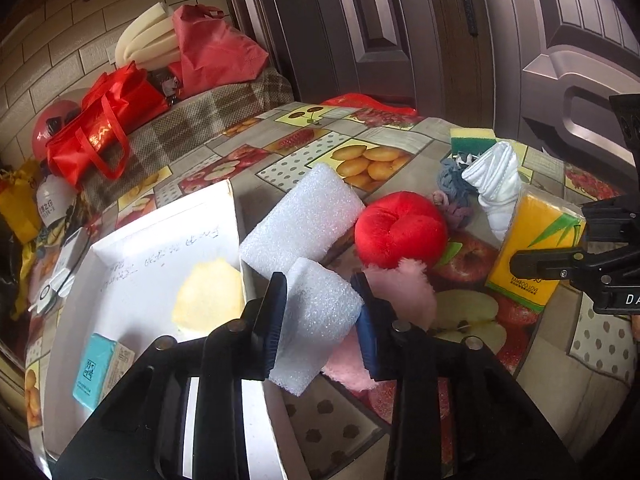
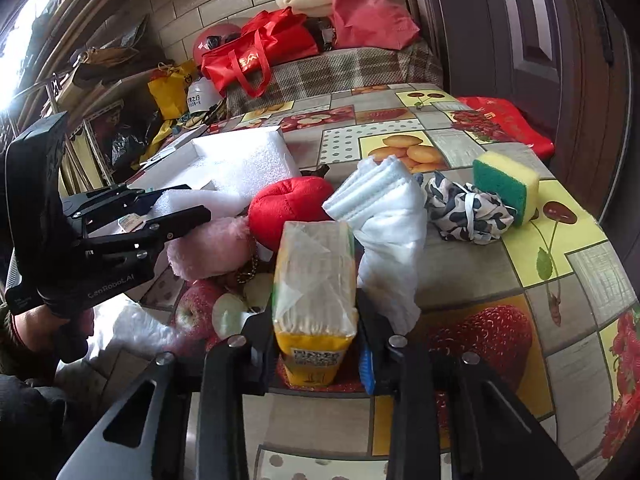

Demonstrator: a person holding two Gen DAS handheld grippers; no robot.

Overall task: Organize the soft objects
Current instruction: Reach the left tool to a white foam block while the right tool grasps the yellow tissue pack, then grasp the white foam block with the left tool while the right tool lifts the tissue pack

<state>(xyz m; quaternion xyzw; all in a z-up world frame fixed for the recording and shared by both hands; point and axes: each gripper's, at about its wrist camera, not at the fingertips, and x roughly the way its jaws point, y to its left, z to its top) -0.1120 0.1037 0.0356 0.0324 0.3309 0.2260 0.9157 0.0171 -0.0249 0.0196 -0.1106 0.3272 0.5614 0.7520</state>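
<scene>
Gripping a white foam block (image 1: 316,316) just right of the white box (image 1: 132,248), the left gripper (image 1: 320,316) is nearer it; the right gripper (image 2: 316,344) clamps the tissue pack (image 2: 314,280) further right.

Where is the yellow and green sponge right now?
The sponge stands near the far right edge of the table in the right wrist view, touching the black-and-white patterned cloth on its left, untouched by either gripper.

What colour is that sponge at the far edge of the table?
The sponge is yellow with a green scrubbing layer; the right wrist view shows it best.
</scene>
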